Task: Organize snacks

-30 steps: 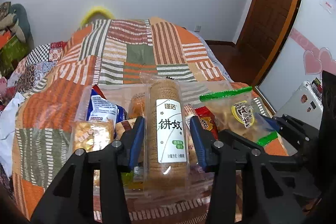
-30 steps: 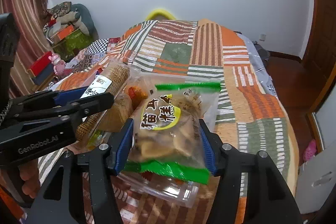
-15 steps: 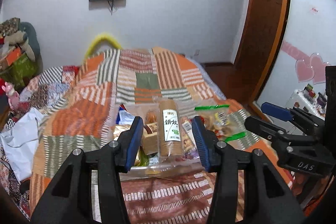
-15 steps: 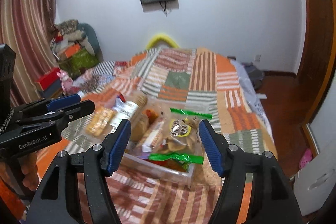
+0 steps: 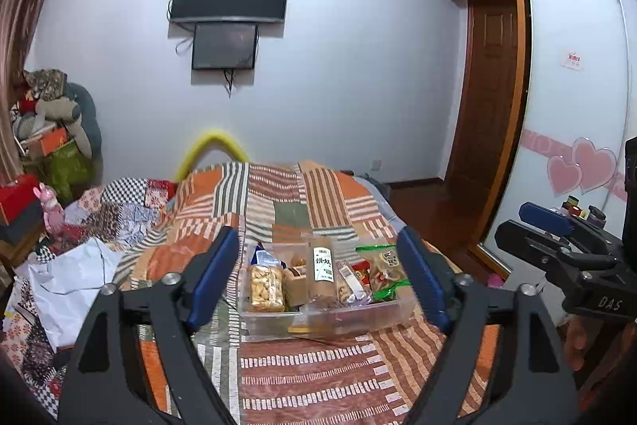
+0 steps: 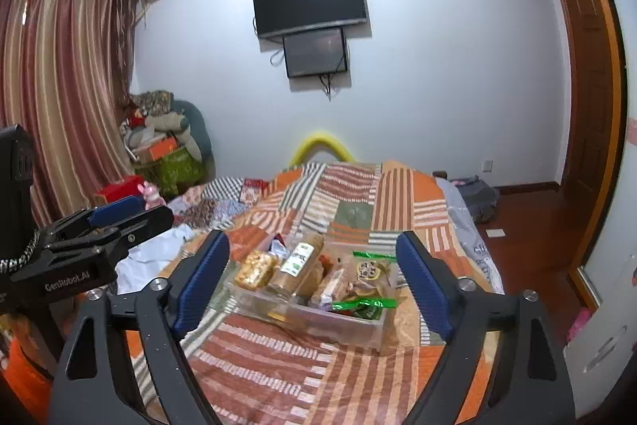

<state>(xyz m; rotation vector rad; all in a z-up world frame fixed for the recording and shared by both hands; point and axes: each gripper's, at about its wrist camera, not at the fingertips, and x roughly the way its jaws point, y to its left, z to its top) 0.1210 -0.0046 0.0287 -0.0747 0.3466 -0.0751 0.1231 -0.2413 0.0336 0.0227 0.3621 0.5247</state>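
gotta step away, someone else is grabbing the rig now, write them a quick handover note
Left gripper: open, holding nothing, held back from the bin.
Right gripper: open, holding nothing, also held back.
Snacks: all that show sit in the clear plastic bin on the patchwork bedspread. The tall biscuit sleeve is in the middle, the golden snack pack on the left, and the green-edged bag on the right.
Done: these snacks are packed in the bin.
Left: no loose snacks show on the bed; check that the packs are neat.
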